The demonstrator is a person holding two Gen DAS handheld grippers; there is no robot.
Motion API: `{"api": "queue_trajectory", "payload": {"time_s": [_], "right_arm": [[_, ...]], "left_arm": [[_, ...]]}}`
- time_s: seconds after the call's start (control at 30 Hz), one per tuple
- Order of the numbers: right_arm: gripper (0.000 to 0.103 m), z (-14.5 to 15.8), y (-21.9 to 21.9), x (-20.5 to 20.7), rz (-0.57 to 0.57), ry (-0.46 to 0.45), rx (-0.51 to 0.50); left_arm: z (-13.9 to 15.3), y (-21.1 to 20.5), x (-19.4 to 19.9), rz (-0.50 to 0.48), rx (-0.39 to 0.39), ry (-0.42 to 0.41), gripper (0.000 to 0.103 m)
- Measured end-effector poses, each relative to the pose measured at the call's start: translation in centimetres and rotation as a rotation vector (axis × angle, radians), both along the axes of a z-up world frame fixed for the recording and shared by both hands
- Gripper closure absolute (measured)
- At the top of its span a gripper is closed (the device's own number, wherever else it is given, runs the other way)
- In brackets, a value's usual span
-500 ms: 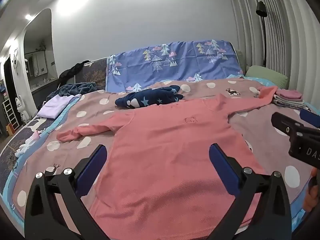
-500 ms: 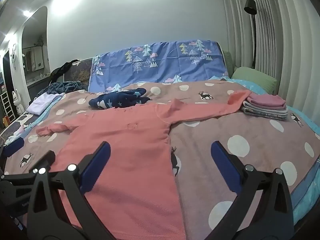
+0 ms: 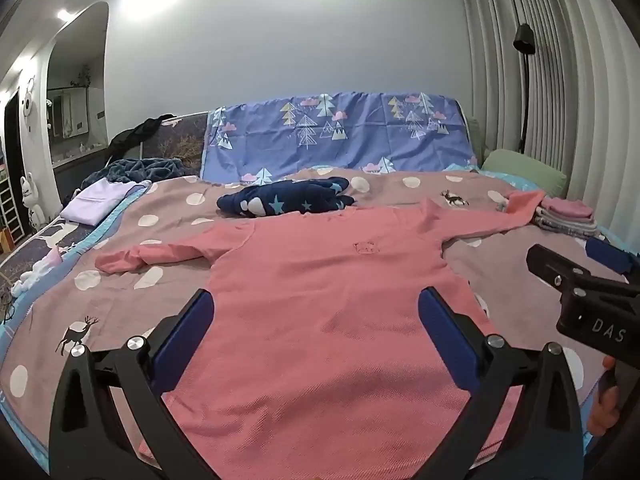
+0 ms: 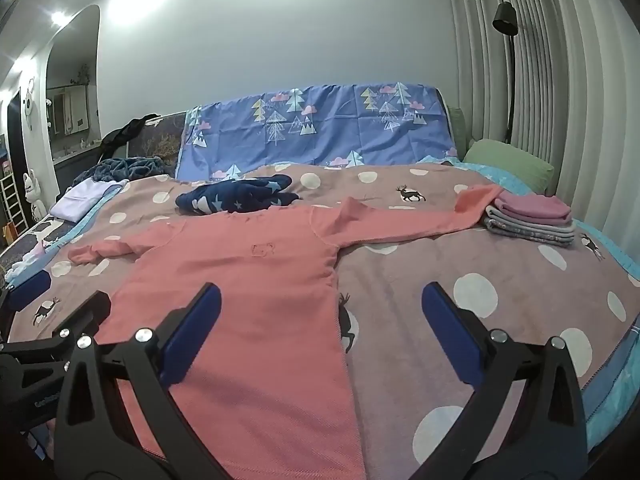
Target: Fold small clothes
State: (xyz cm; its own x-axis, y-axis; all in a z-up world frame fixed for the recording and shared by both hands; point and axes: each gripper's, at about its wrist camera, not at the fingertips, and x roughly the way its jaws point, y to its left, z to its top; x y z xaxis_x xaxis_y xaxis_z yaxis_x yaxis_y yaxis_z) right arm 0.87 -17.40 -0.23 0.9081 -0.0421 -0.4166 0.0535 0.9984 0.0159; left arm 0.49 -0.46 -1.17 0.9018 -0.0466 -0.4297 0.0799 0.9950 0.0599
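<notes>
A pink long-sleeved top (image 3: 320, 304) (image 4: 248, 280) lies spread flat on the bed, both sleeves stretched out sideways. My left gripper (image 3: 316, 312) hovers open above its lower body, nothing between the blue pads. My right gripper (image 4: 320, 304) is also open, over the top's right hem edge and the bedspread. Each gripper shows at the side of the other's view. Behind the collar lies a crumpled navy garment with stars (image 3: 288, 202) (image 4: 236, 198). A stack of folded clothes (image 3: 564, 216) (image 4: 532, 216) sits at the right, where the right sleeve's cuff ends.
The bedspread (image 4: 460, 264) is mauve with white dots and deer. A blue tree-print sheet (image 3: 340, 132) covers the headboard, a green pillow (image 4: 508, 164) lies at the right. A lilac folded cloth (image 3: 100, 200) and dark blanket sit far left. A floor lamp (image 4: 506, 40) stands by the curtains.
Both grippers have pulled slightly back and to the right over the pink top; they stay open and the clothes have not moved.
</notes>
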Motion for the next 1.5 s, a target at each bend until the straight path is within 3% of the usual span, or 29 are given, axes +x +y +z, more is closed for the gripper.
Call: {"api": "queue_trajectory", "payload": {"time_s": [0.17,0.33,1.5], "right_arm": [[0.002,-1.0,-0.4,-0.1,-0.007,-0.006,-0.012],[0.002,-1.3,0.5,-0.4,-0.043,-0.05,-0.099],[0.002,-2.1,1.0,-0.3,-0.019,-0.031,-0.089]], "left_arm": [[-0.5,-0.3,0.7,-0.029,0.001,0.088,0.001],[-0.5,-0.5,0.4,-0.03,0.009,0.071,0.001],[-2.0,-0.3,0.2,0.003,0.021,0.082,0.001]]}}
